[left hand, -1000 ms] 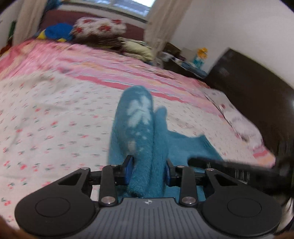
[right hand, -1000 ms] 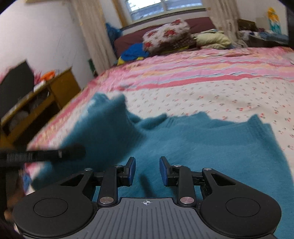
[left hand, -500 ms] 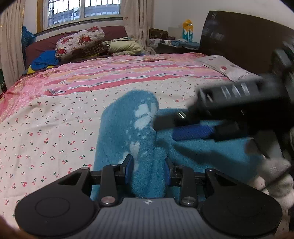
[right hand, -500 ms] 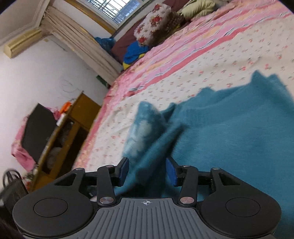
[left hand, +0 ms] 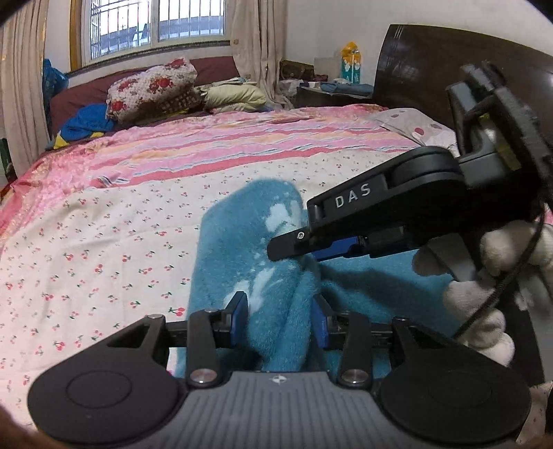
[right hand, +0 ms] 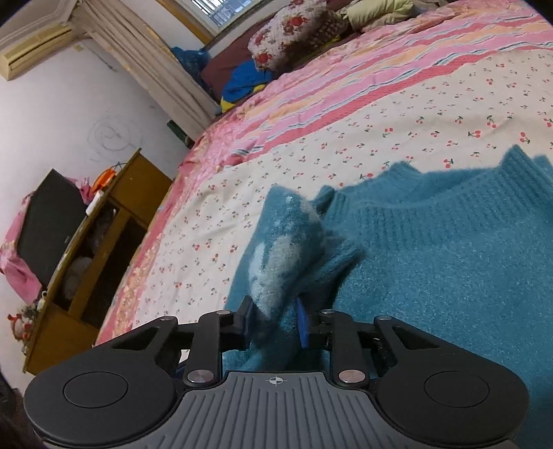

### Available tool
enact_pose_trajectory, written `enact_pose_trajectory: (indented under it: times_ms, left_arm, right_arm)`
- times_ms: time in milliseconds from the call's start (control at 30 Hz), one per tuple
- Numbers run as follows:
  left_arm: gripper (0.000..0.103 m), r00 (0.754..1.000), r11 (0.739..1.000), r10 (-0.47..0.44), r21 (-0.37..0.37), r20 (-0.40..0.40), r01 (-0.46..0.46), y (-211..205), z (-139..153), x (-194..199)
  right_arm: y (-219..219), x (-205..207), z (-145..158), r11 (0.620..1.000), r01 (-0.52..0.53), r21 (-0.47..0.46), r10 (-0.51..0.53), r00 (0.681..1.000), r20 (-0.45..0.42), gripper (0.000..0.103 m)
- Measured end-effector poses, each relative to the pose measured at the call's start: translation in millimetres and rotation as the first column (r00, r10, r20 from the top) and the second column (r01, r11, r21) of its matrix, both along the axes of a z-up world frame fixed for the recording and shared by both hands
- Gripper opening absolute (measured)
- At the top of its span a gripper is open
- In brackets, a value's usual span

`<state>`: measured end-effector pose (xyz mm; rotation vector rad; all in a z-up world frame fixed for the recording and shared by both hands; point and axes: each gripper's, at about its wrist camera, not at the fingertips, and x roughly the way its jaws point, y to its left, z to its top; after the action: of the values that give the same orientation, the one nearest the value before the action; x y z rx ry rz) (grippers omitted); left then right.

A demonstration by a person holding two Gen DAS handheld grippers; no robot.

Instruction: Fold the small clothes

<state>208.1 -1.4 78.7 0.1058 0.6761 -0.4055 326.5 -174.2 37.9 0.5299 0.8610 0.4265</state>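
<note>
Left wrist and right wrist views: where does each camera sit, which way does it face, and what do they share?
Left wrist: sits on the left gripper, faces up the bed toward the window; shows the right gripper and gloved right hand.
Right wrist: sits on the right gripper, tilted, faces the bed's far left side and the wooden cabinet; only its own fingers show.
Shared: the teal sweater, its sleeve gripped by both.
</note>
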Motion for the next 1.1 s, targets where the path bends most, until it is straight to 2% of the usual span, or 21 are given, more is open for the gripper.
enact_pose_trajectory:
  times_ms: [133,200,300,800,867,1100]
  left_arm:
    - [0.047,1.0,1.0,0.001,0.027,0.02,-0.002,7,5,-13]
    - [0.052,1.0,0.999,0.008,0.053,0.027,-0.01,11,5,-18]
    - [0.054,1.0,0.999,0.014,0.051,0.01,-0.014,17,3,-22]
    - [0.058,0.999,0.982,-0.011,0.19,0.037,0.003,10,-27,-34]
    - [0.055,0.999,0.985,0.007,0.173,0.045,-0.015,9,-26,-33]
    - [0.035,0.998,0.989,0.047,0.138,0.041,-0.052,13,-18,-33]
  right_arm:
    - [2,1,2,1.0,-0.005,-0.013,0.005,1.0,0.004,0.023]
    - [3,1,2,1.0,-0.001,-0.013,0.001,1.0,0.002,0.023]
    - [3,1,3,1.0,0.004,-0.016,-0.004,1.0,-0.002,0.023]
    - [10,6,6,0.999,-0.001,-0.054,0.0,1.0,-0.011,0.022]
    - [10,6,6,0.998,-0.001,-0.056,0.0,1.0,-0.011,0.022]
    - [8,6,8,0.998,-0.005,-0.056,0.005,1.0,-0.005,0.022]
